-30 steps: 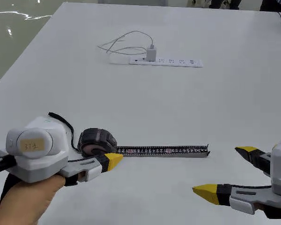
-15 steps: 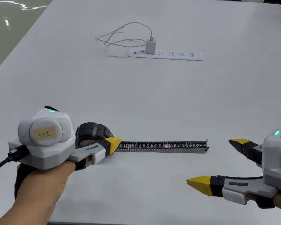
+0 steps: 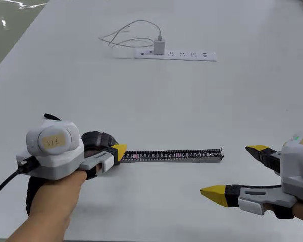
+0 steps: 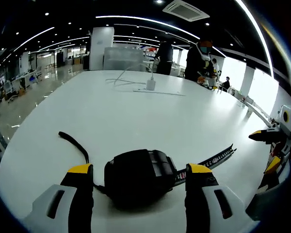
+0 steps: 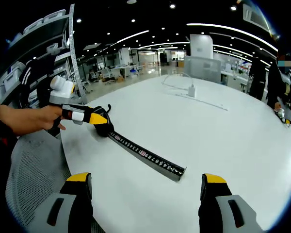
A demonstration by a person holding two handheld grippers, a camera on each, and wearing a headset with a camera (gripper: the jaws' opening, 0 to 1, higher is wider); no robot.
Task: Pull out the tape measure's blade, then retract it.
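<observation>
The jaws of my left gripper [image 4: 139,170] stand spread around the heavy-looking black rubber tape measure case [image 4: 140,180] near the white table's [image 3: 156,101] near edge, those of my right gripper [image 3: 232,170] spread empty, and I'd pinch the thin, springy black blade [image 3: 171,156] at its tip.

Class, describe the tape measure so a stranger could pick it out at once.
Start at the broad white workbench; near its front edge, between the yellow-tipped jaws of the left gripper, sits a squat black tape measure case. A dark numbered blade runs flat out of it, unlike the white power strip far behind.
</observation>
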